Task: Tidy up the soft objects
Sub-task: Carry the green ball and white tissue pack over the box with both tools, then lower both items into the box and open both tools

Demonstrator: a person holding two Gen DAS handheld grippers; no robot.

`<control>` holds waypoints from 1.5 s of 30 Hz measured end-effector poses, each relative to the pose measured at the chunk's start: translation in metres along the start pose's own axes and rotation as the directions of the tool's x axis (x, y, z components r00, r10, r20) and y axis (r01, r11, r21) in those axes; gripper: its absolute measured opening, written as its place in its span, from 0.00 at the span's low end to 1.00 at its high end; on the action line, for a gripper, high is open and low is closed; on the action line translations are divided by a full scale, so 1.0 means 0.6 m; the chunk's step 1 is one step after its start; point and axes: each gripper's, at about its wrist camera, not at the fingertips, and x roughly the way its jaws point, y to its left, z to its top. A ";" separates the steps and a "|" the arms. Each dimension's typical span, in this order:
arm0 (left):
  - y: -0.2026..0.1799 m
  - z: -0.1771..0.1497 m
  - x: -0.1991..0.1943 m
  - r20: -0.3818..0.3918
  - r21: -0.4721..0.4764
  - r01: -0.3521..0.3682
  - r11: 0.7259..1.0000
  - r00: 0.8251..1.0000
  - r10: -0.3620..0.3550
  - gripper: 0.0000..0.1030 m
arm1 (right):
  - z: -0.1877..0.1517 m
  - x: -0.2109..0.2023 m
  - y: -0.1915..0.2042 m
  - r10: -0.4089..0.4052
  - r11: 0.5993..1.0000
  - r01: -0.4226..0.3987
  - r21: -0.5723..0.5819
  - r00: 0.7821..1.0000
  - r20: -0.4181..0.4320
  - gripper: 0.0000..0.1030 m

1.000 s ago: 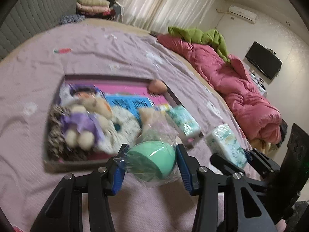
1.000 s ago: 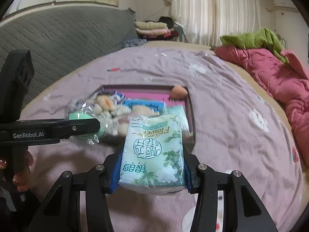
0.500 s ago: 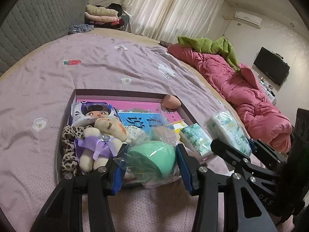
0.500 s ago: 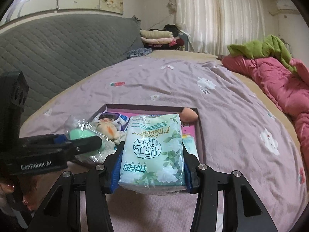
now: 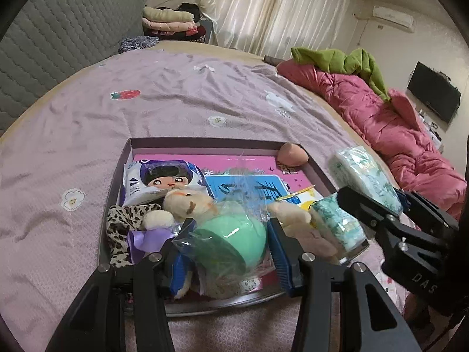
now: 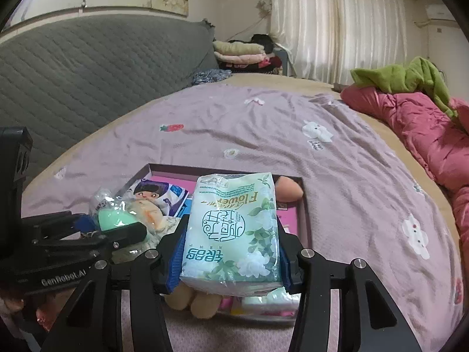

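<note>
The left gripper (image 5: 228, 237) clasped a bagged green ball (image 5: 231, 242) above the tray (image 5: 205, 142) on the bed (image 5: 176, 94). At its 2 o'clock, the right gripper (image 6: 230, 250) clasped a tissue pack (image 6: 233, 228). A plush toy (image 5: 187, 201) and wipes packet (image 5: 161, 180) crowded the tray beneath.

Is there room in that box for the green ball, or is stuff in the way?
The ball, gripped in the left claw, hangs over the box, whose near end is crowded: a plush doll, leopard cloth, a tissue pack. The pink floor farther back looks free.
</note>
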 end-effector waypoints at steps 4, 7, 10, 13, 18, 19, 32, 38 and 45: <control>-0.001 0.002 0.014 -0.017 0.011 -0.017 1.000 1.000 0.017 0.48 | 0.003 0.023 0.006 0.009 1.000 -0.009 -0.009 1.000 -0.025 0.50; 0.003 0.003 0.026 -0.034 0.007 -0.031 1.000 0.999 0.031 0.48 | 0.001 0.035 0.004 -0.001 1.000 0.000 -0.009 0.999 -0.045 0.50; 0.007 0.004 0.032 -0.043 0.002 -0.041 0.999 0.998 0.041 0.48 | -0.002 0.047 0.002 0.005 1.000 -0.005 0.004 0.998 -0.067 0.50; 0.012 0.005 0.039 -0.056 0.002 -0.062 0.998 0.997 0.062 0.48 | -0.007 0.052 0.003 0.009 1.000 -0.009 0.003 0.997 -0.082 0.50; 0.015 0.003 0.040 -0.061 0.002 -0.080 0.997 0.995 0.080 0.48 | -0.016 0.062 0.011 0.015 1.000 -0.016 -0.015 0.994 -0.111 0.50; 0.014 0.003 0.040 -0.062 0.001 -0.083 0.997 0.995 0.083 0.48 | -0.017 0.064 0.012 0.013 1.000 -0.015 -0.018 0.993 -0.114 0.50; 0.016 0.005 0.042 -0.069 0.004 -0.091 0.996 0.993 0.091 0.48 | -0.038 0.091 0.018 0.015 1.000 -0.018 -0.015 0.984 -0.179 0.52; 0.015 0.004 0.043 -0.071 0.006 -0.090 0.996 0.993 0.090 0.48 | -0.039 0.091 0.011 0.024 1.000 -0.023 0.012 0.981 -0.192 0.53; 0.014 0.004 0.043 -0.071 0.005 -0.087 0.996 0.994 0.087 0.48 | -0.033 0.078 0.017 -0.001 1.000 -0.004 -0.028 0.985 -0.172 0.63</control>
